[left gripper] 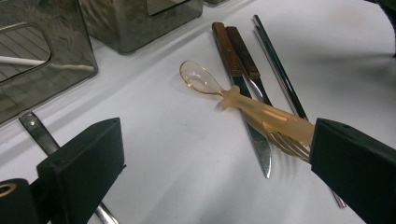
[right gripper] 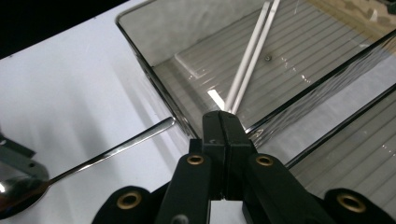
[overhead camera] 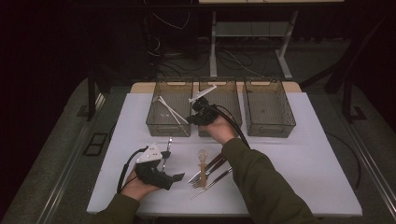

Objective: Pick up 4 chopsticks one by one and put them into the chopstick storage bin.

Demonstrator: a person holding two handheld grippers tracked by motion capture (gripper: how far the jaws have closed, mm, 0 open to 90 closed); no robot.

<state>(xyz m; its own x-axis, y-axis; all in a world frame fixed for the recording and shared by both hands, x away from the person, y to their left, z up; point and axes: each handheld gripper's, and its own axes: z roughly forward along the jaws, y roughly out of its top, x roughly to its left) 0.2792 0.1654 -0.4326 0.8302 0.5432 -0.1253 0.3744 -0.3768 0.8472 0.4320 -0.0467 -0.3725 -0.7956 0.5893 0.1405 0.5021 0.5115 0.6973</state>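
While the person's right gripper [overhead camera: 199, 102] hangs over the left box [overhead camera: 154, 116] and the middle box [overhead camera: 229, 100], its jaws are pressed together on a white stick [overhead camera: 205, 92] that points up and away from the hand. Two white sticks [overhead camera: 170, 111] already lie slanted in the left box, so I think the sorting has only started, and this stick looks ready to join them. The right box [overhead camera: 268, 112] looks bare. Lots is left on the table [overhead camera: 303, 154]: a see-through orange spoon [overhead camera: 202, 156], two knives with brown handles [overhead camera: 215, 162], a fork [left gripper: 289, 142], long metal sticks [left gripper: 275, 60] and a shiny spoon [overhead camera: 169, 144] near the left box. The left gripper [overhead camera: 172, 165] rests low on the table with its jaws spread wide and nothing in them, pointing at that pile. The table top is white and flat. Behind it the room is dark, with cables on the floor and the legs of another table.
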